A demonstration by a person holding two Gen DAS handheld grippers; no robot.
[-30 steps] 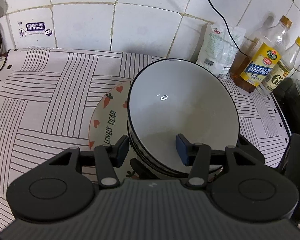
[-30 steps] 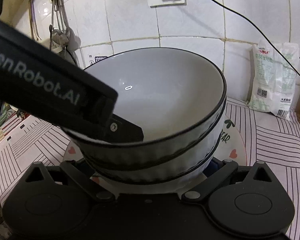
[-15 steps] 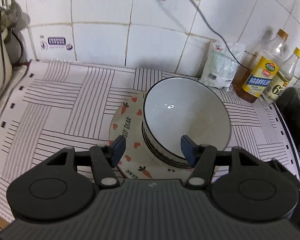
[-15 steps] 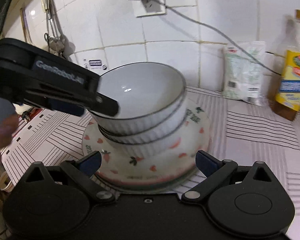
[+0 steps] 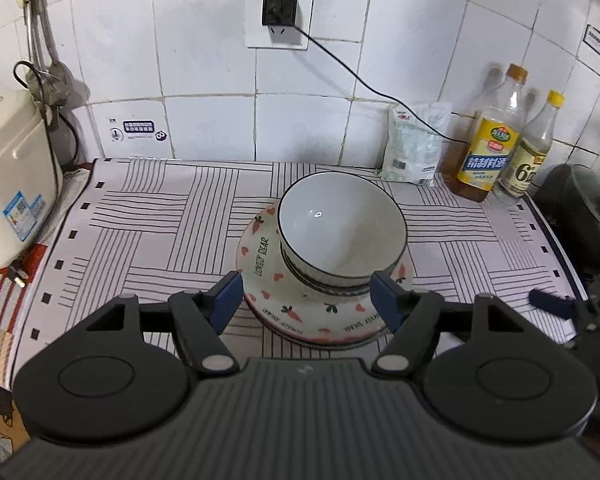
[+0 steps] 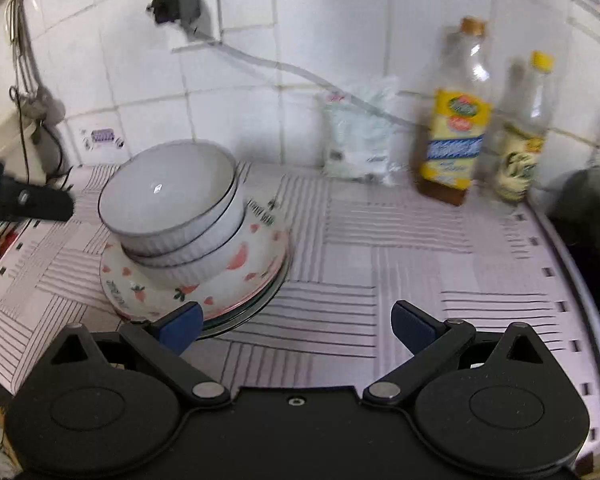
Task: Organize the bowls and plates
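While the bowls [image 5: 342, 228] sit nested on the stacked plates [image 5: 260, 264] near the middle of the worktop [image 5: 140, 220], toward its back edge, both tongs hang above and clear of them. The left gripper [image 5: 306, 296] faces the stack squarely, angled down, jaws opening and empty. The right gripper [image 6: 296, 322], wide and empty, has the stack to its left.

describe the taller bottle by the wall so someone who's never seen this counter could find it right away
Start at the white tiled wall behind the striped mat and follow the counter's back edge to its right end, past the white bag. Two clear bottles stand there side by side. The taller bottle is the one nearer the bag, with an orange-brown cap, a yellow-and-blue label and brown liquid at the bottom.
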